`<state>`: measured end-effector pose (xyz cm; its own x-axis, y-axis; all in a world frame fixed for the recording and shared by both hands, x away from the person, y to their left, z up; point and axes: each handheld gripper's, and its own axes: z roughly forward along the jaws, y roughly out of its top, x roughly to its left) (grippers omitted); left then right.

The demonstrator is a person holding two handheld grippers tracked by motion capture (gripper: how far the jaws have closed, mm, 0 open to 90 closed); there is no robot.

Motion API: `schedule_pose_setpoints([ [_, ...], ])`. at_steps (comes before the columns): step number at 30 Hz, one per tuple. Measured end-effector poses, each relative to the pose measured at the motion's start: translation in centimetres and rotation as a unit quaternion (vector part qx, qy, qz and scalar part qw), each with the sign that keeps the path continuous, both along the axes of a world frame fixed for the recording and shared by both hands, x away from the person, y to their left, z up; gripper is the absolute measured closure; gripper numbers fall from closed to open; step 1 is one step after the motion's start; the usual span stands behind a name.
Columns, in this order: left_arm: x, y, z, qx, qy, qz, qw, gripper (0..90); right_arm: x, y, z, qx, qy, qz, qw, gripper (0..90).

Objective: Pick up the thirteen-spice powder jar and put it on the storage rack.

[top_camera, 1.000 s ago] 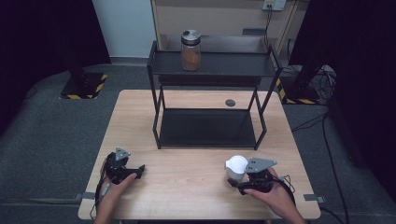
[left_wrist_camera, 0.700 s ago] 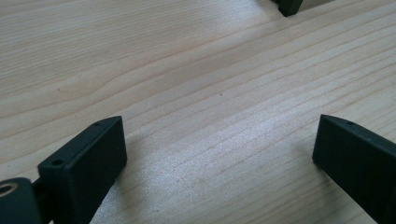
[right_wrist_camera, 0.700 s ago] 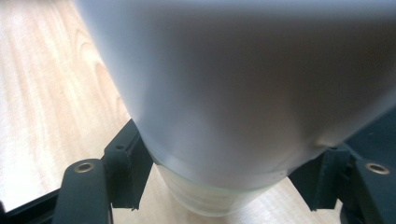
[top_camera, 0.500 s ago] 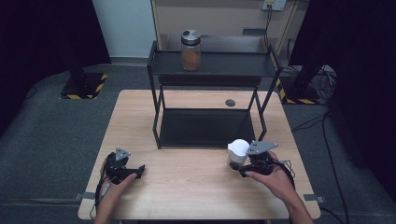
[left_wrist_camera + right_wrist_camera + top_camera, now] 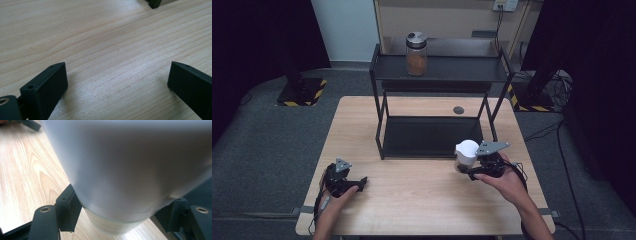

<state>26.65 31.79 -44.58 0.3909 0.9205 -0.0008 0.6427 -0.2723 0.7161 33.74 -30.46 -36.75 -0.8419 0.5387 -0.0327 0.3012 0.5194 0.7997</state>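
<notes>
One jar (image 5: 466, 155) carried nearer rack (image 5: 439, 75), left hand-held gripper (image 5: 357, 184) unmoved

My wooden table (image 5: 422, 200) carries 1 black 2-tier rack (image 5: 437, 75); 1 lidded jar (image 5: 416, 54) on its top shelf, 1 dark disc (image 5: 458, 110) on the tabletop.

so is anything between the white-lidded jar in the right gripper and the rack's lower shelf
Nothing visible blocks it. The right gripper holds the white-lidded jar just in front of the rack's lower shelf, which lies bare. The rack's front right leg stands close beside the path.
</notes>
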Motion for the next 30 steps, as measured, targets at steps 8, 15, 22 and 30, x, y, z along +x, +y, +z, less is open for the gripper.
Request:
schedule_pose_setpoints([
  [8, 0.0, 0.0, 0.0, 0.0, 0.0, 0.0, 1.0, 1.7, 1.0, 0.6, 1.2, -0.008, -0.007, 0.005, 0.9999, 31.5],
  [15, 0.0, 0.0, 0.0, 0.0, 0.0, 0.0, 1.0, 1.6, 1.6, 0.8, 2.6, -0.009, -0.016, 0.004, 0.9998, 31.4],
  [22, 0.0, 0.0, 0.0, 0.0, 0.0, 0.0, 1.0, 1.6, 2.0, 0.9, 4.3, -0.015, -0.027, 0.005, 0.9995, 31.4],
  [30, 0.0, 0.0, 0.0, 0.0, 0.0, 0.0, 1.0, 1.5, 2.3, 1.1, 5.8, -0.021, -0.033, 0.004, 0.9992, 31.5],
])
